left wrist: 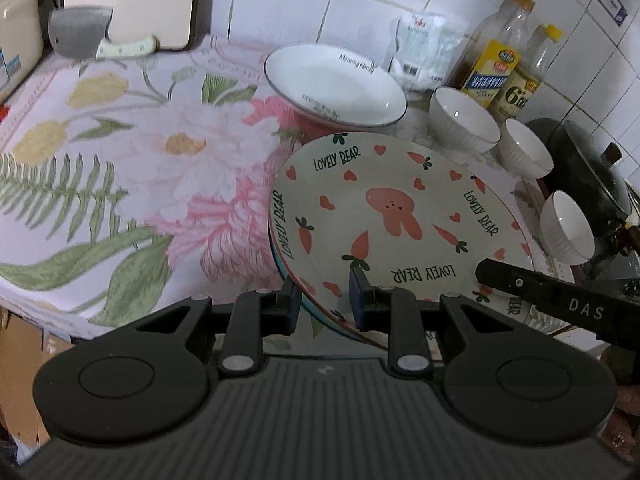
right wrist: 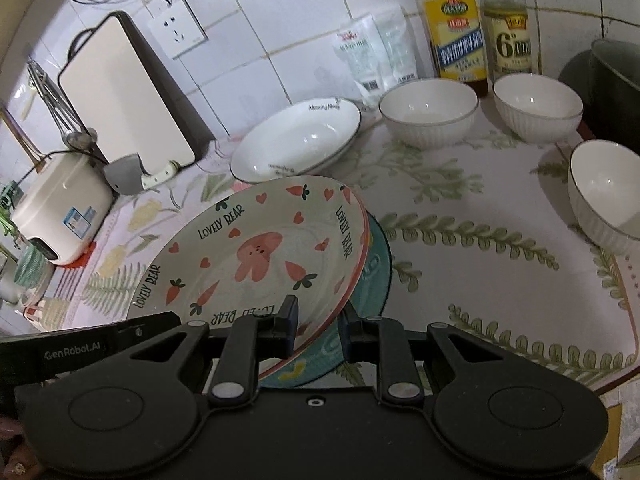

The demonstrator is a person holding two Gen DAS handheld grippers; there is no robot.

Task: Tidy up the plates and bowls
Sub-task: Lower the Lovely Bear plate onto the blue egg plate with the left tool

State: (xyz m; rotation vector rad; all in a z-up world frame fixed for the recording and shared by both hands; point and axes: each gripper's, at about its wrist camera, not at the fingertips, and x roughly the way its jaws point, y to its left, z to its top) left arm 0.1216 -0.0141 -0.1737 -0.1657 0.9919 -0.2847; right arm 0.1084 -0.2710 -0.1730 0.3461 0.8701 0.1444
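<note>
A cream "Lovely Bear" plate point(left wrist: 400, 216) with a pink rabbit and carrots lies tilted on a teal plate point(right wrist: 372, 276) on the floral cloth. My left gripper point(left wrist: 324, 300) is shut on the near rim of the two plates. My right gripper point(right wrist: 318, 322) is shut on the same rim from the other side, and its body shows in the left wrist view point(left wrist: 560, 300). A wide white shallow bowl point(left wrist: 334, 84) sits behind the plates. Three small white ribbed bowls point(right wrist: 428, 112) point(right wrist: 538, 106) point(right wrist: 604, 192) stand to the right.
Two oil bottles point(right wrist: 456, 28) and a white packet point(right wrist: 372, 56) stand against the tiled wall. A cleaver point(left wrist: 80, 36) and a cutting board point(right wrist: 120, 92) are at the back left, beside a rice cooker point(right wrist: 60, 208). A dark pot point(left wrist: 588, 168) sits at the far right.
</note>
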